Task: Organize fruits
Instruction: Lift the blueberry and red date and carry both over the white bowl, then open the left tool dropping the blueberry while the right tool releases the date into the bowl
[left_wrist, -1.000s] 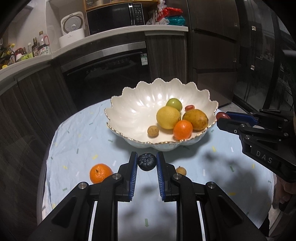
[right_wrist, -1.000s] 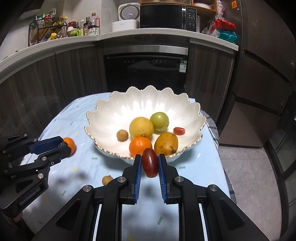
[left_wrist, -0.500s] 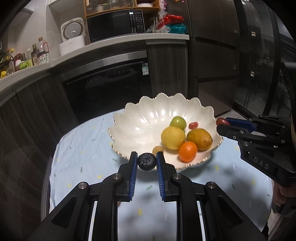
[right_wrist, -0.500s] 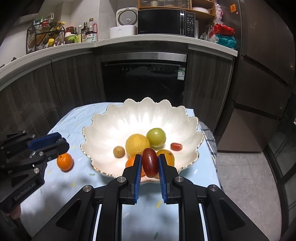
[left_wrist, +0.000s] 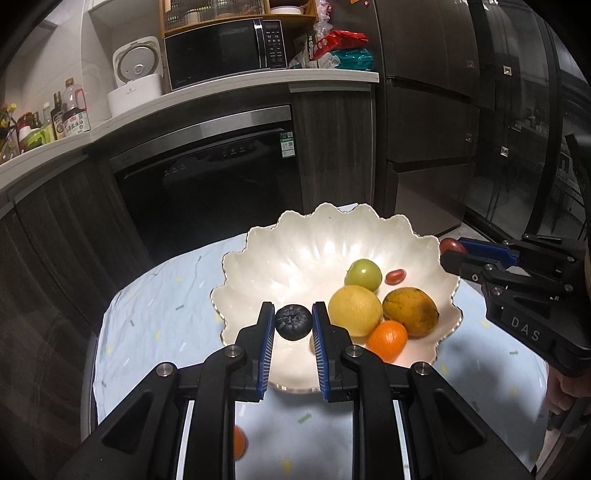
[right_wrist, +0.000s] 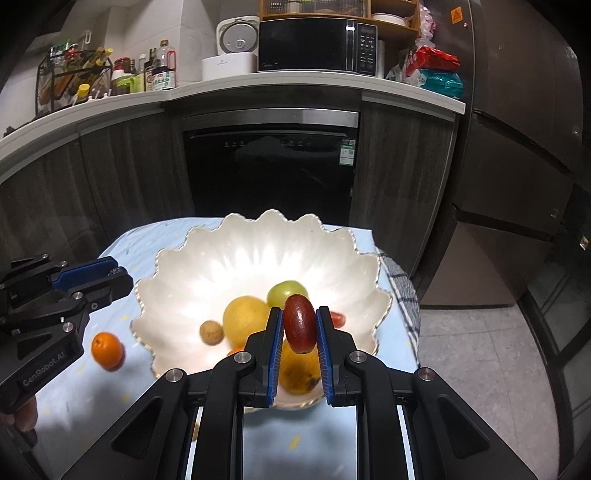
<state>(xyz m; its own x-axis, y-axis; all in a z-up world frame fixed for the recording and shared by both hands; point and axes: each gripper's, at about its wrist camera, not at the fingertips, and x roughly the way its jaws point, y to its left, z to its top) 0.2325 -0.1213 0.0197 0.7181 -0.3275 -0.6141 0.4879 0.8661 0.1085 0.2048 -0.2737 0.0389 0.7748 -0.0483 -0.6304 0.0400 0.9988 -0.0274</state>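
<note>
Over the near rim of the scalloped white bowl (left_wrist: 258, 240) I hold both tools, each tilted forward and downward toward the fruit inside. My left gripper (left_wrist: 293, 323) is clamped on a dark blueberry (left_wrist: 294, 321), pinched between its blue pads just above the bowl's near left side. My right gripper (right_wrist: 299, 325) is closed tight on a dark red oval fruit (right_wrist: 300, 324), held upright between the pads above the bowl's near right part. From the left camera the right tool reaches in from the right edge, level with the bowl's rim, with a bit of my hand (left_wrist: 565, 384) showing below it. From the right camera the left tool comes in from the left edge. Inside the bowl lie a lemon (left_wrist: 354, 304), a green fruit (left_wrist: 362, 274), a brownish mango (left_wrist: 410, 312), an orange (left_wrist: 388, 339), a small red tomato (left_wrist: 396, 275) and a small tan fruit (right_wrist: 211, 332). Another orange (right_wrist: 107, 350) sits on the pale blue tablecloth (left_wrist: 166, 306), just beside the bowl's left side
</note>
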